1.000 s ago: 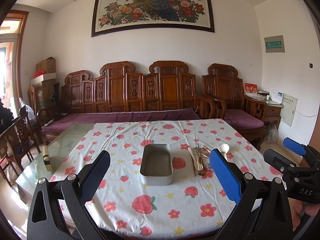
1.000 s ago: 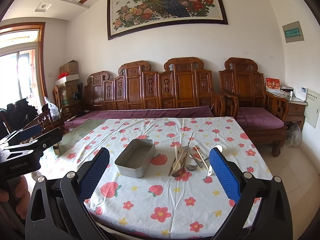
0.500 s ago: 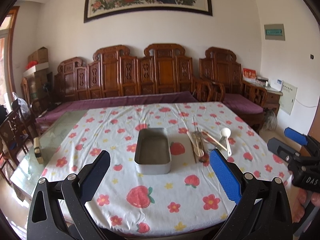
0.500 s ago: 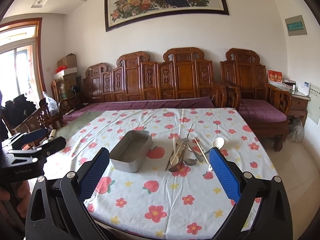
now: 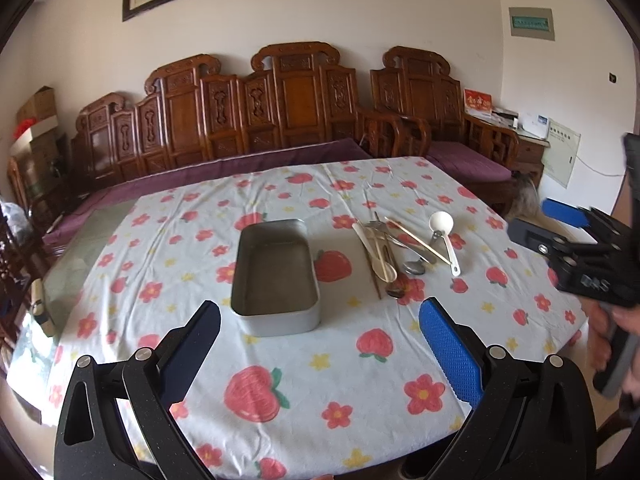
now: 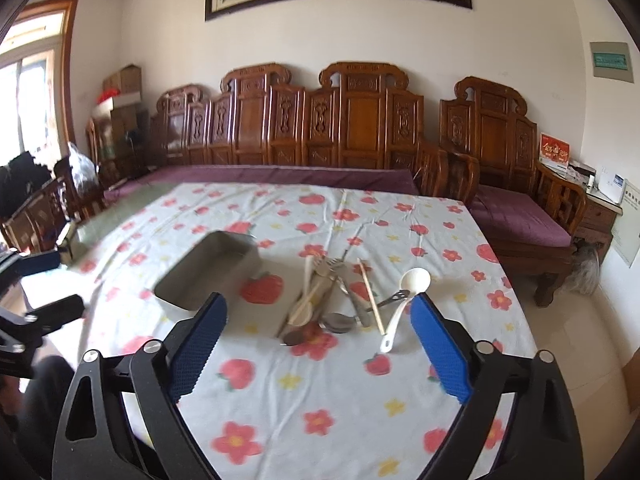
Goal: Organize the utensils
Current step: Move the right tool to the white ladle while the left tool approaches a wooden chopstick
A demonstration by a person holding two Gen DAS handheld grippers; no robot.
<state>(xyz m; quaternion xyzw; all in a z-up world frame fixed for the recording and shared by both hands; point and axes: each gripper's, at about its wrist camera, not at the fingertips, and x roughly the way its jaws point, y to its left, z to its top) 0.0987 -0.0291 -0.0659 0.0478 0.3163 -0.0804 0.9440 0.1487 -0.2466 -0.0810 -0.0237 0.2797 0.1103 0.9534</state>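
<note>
Two tools frame my views, both with their blue pads wide apart and gripping nothing. From the left, my left tool (image 5: 320,332) hangs over the near edge of the tabletop (image 5: 312,364), its strawberry cloth cut off at the bottom by the tool's black arms. Just ahead sits the metal tin (image 5: 276,272), open and holding nothing I can make out. Right of it, apart from the tin, lies the heap of utensils (image 5: 394,252): a pale spoon, a fork, chopsticks and metal spoons overlap so much that I cannot count them. The white ladle (image 5: 442,232) lies at the heap's right side. At the far right edge my right tool (image 5: 560,226) shows only in part, its maker's lettering too blurred to read.

In the right wrist view, motion blur softens the tin (image 6: 208,276) and the cloth; my right tool (image 6: 320,320) sits nearly over the utensils (image 6: 332,300) and ladle (image 6: 408,296).

Compared with half a second ago, both tools have come lower and nearer the tabletop, and the painting is cropped further.
</note>
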